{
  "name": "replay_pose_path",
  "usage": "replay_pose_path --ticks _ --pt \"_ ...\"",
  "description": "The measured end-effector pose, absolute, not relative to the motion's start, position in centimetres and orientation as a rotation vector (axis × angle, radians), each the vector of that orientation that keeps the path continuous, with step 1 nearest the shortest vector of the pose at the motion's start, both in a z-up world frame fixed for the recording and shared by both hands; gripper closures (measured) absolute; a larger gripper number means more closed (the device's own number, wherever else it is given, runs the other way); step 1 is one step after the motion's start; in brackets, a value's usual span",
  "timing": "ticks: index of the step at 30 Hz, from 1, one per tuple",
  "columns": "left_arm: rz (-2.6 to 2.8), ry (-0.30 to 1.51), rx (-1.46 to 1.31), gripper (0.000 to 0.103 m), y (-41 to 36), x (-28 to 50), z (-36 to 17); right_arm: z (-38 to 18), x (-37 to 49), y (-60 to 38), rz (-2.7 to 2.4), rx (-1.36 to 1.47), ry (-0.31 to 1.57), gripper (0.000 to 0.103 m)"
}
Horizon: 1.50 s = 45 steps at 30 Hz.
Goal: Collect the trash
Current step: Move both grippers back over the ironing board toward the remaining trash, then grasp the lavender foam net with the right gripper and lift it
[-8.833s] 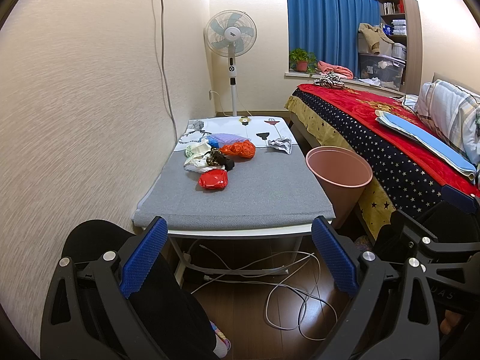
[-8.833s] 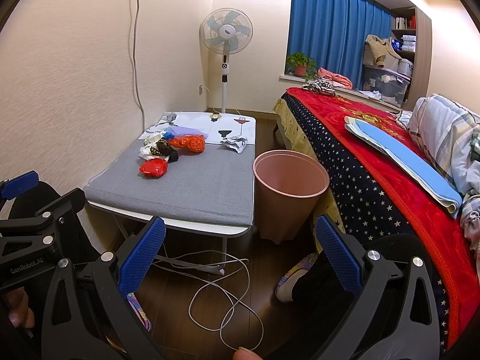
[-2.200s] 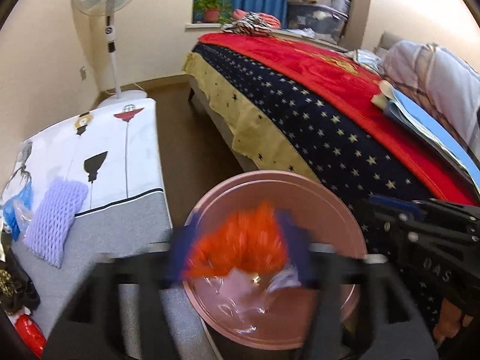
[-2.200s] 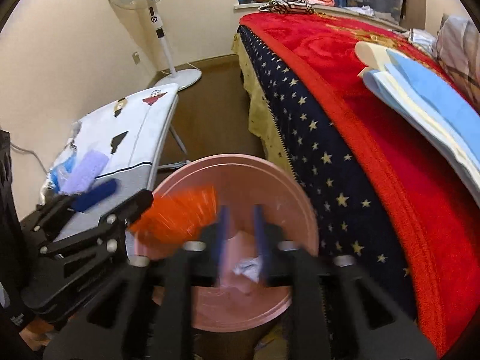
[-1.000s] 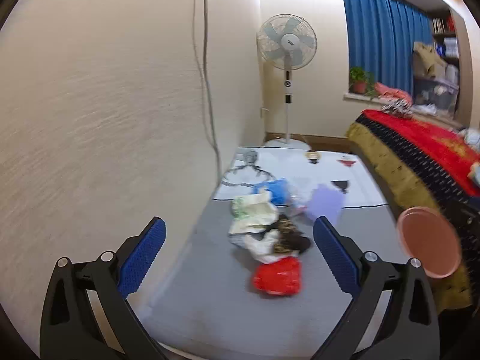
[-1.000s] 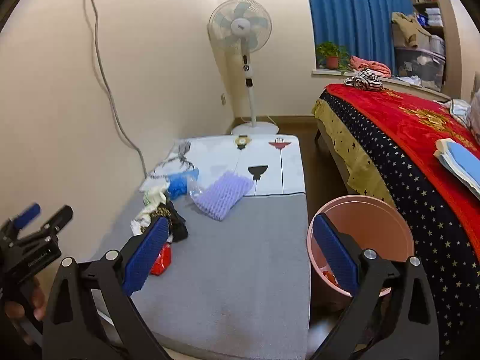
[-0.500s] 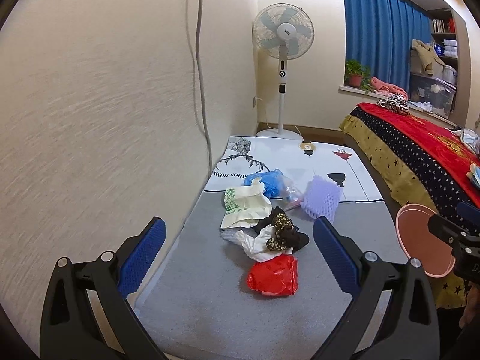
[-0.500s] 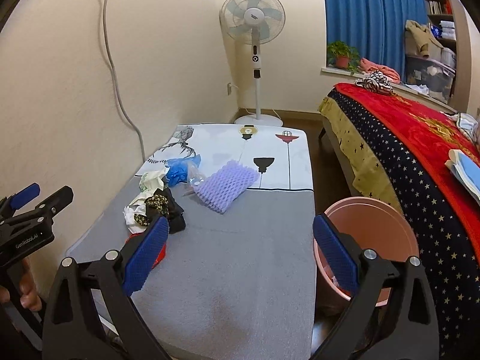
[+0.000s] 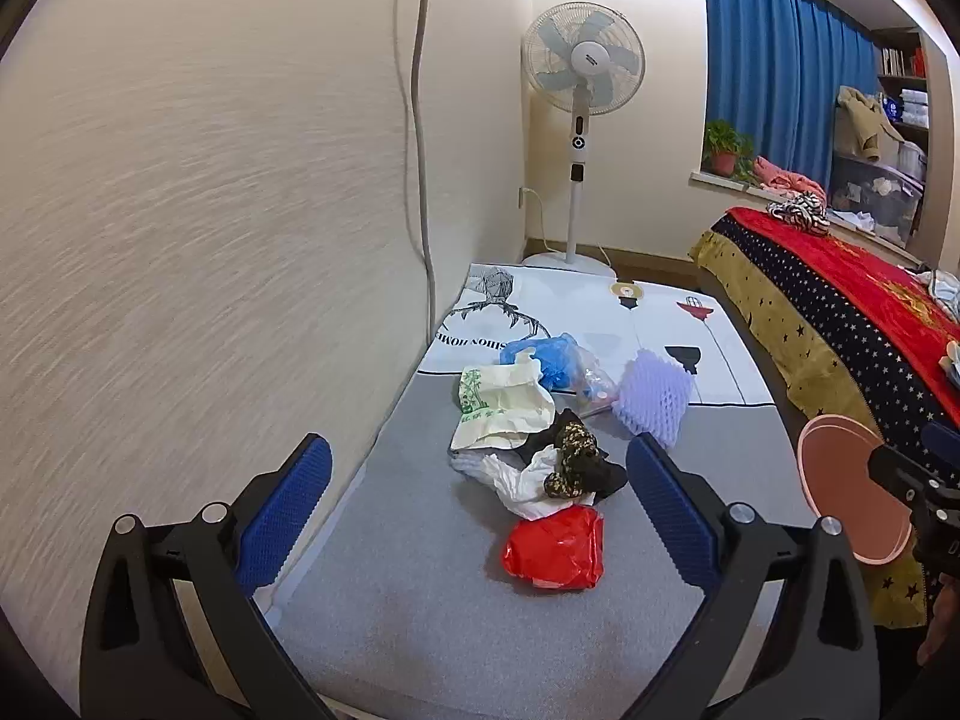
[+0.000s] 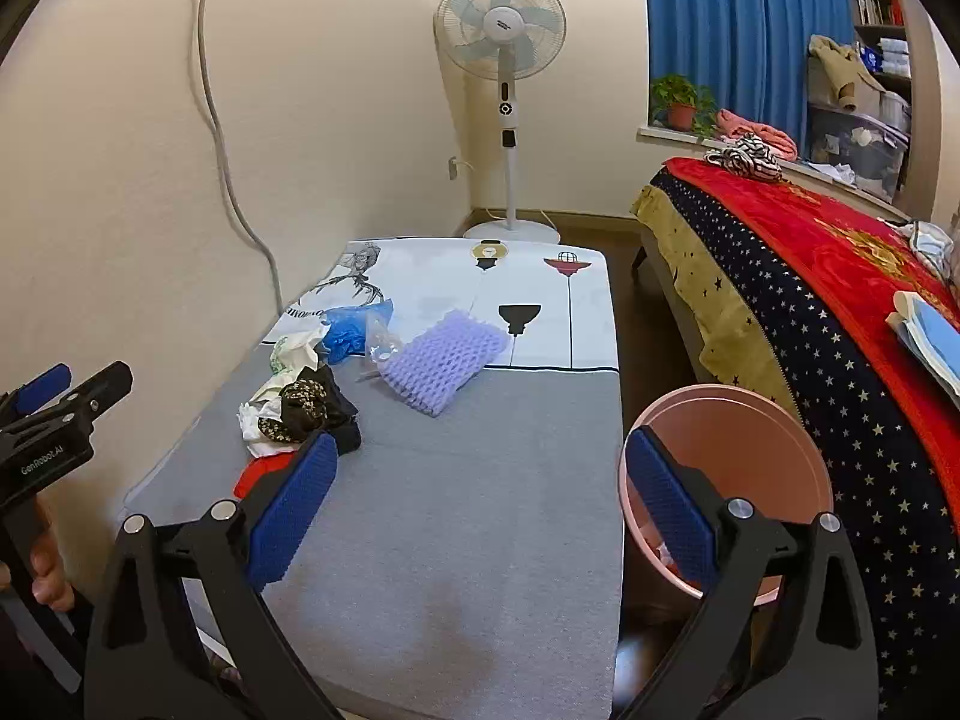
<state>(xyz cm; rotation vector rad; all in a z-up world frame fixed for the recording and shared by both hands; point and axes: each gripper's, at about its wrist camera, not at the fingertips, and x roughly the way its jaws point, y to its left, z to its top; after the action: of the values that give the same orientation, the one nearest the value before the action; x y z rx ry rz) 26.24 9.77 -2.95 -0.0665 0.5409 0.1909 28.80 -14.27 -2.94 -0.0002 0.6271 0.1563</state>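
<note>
Hovering over red bag (image 9: 555, 549): left gripper (image 9: 477, 510)

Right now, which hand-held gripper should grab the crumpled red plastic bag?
Left. The left hand-held gripper, open and empty, faces the crumpled red plastic bag directly. The right hand-held gripper points mid-table, beside the round pink bin.

The left wrist view looks from the near end of the surface (image 9: 420, 618), close to the wall, forward and slightly down, its fingers (image 9: 282, 516) at the bottom of the frame. The right wrist view sits further toward the bed (image 10: 810, 276), equally near. Both share the fan (image 9: 583, 60), the trash pile (image 10: 300, 402) and the pink bin (image 10: 726, 420).
</note>
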Motion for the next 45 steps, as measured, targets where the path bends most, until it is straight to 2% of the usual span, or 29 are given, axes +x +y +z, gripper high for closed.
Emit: replay_pose_path --ticks 9,18,25,39,42,45 --pt "0.212 0.537 -0.088 0.008 10.3 26.6 -2.0 -3.2 29.3 -14.3 0.151 0.001 0.636 0.008" --pt "0.254 0.446 -0.048 0.008 11.1 29.9 1.2 -4.0 34.7 -13.1 0.111 0.038 0.623 0.008" --pt "0.256 0.510 -0.100 0.008 12.8 31.6 -0.3 -7.5 41.5 -9.1 0.148 -0.046 0.571 0.008" --pt "0.273 0.528 -0.068 0.008 13.8 32.2 -0.9 -15.0 48.8 -3.9 0.179 -0.090 0.688 0.012" --pt "0.276 0.540 -0.085 0.008 14.3 32.4 -1.1 -16.0 49.5 -3.7 0.188 -0.096 0.746 0.024" --pt "0.281 0.551 -0.105 0.008 14.6 32.5 -1.3 -16.5 50.0 -4.0 0.222 -0.066 0.789 0.055"
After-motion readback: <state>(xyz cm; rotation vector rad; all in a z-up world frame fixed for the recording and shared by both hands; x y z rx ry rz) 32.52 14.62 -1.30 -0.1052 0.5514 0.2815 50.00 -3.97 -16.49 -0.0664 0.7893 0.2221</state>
